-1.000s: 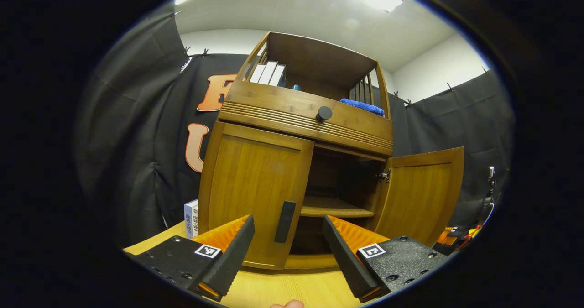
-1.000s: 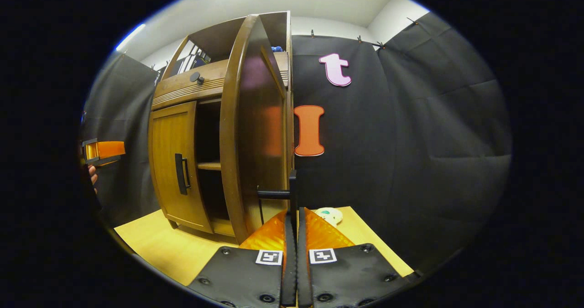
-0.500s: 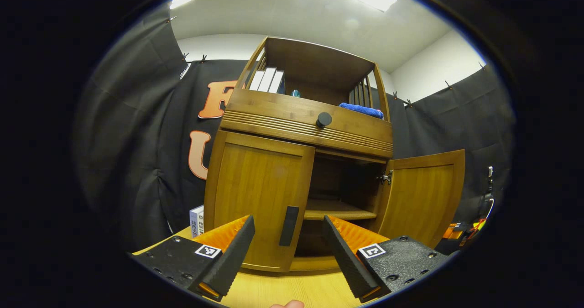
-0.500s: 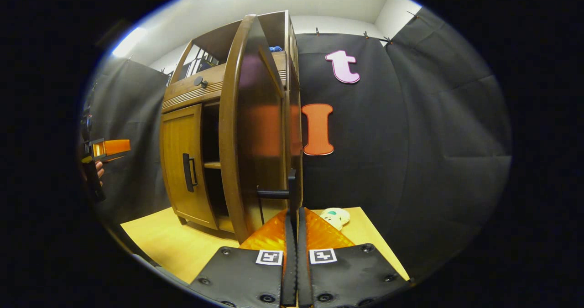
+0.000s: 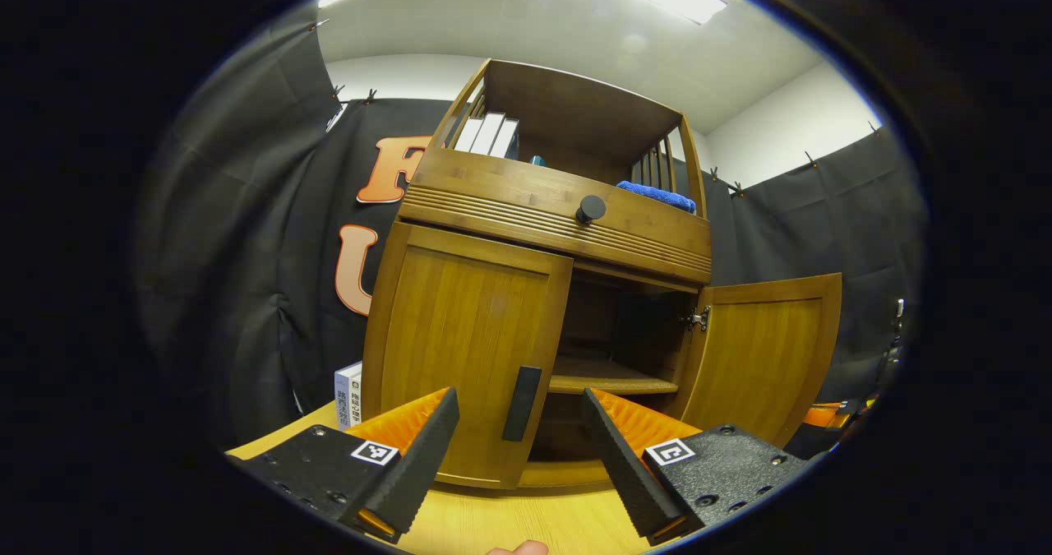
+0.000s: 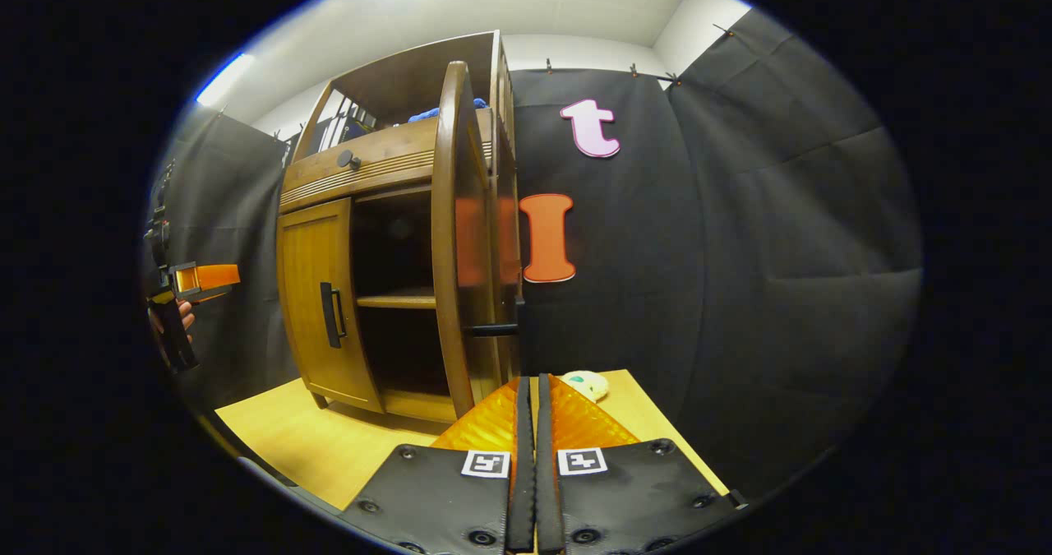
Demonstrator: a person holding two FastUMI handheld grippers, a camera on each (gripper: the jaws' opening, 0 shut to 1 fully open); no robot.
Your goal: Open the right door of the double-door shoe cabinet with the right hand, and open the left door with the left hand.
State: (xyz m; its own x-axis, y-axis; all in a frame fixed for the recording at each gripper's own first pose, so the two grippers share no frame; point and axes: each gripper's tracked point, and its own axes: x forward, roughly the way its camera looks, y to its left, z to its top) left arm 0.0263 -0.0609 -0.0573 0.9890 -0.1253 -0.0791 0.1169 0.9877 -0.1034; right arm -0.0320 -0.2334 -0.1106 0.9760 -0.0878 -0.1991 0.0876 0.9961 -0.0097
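I am looking at the shoe cabinet [image 5: 542, 234] standing on the yellow table [image 5: 526, 522]. Its right door [image 5: 760, 358] is hanging wide open and its left door [image 5: 464, 349] is sitting shut. Inside I am seeing one bare shelf [image 5: 608, 384]; the back is too dark to make out. Up top, three books [image 5: 489, 133] and one blue cloth [image 5: 656, 195] are resting, partly hidden. My left gripper [image 5: 518, 448] is gaping wide before the left door's handle [image 5: 521, 403], not touching. My right gripper [image 6: 530, 423] is pinched closed on nothing, below the right door's handle [image 6: 497, 330].
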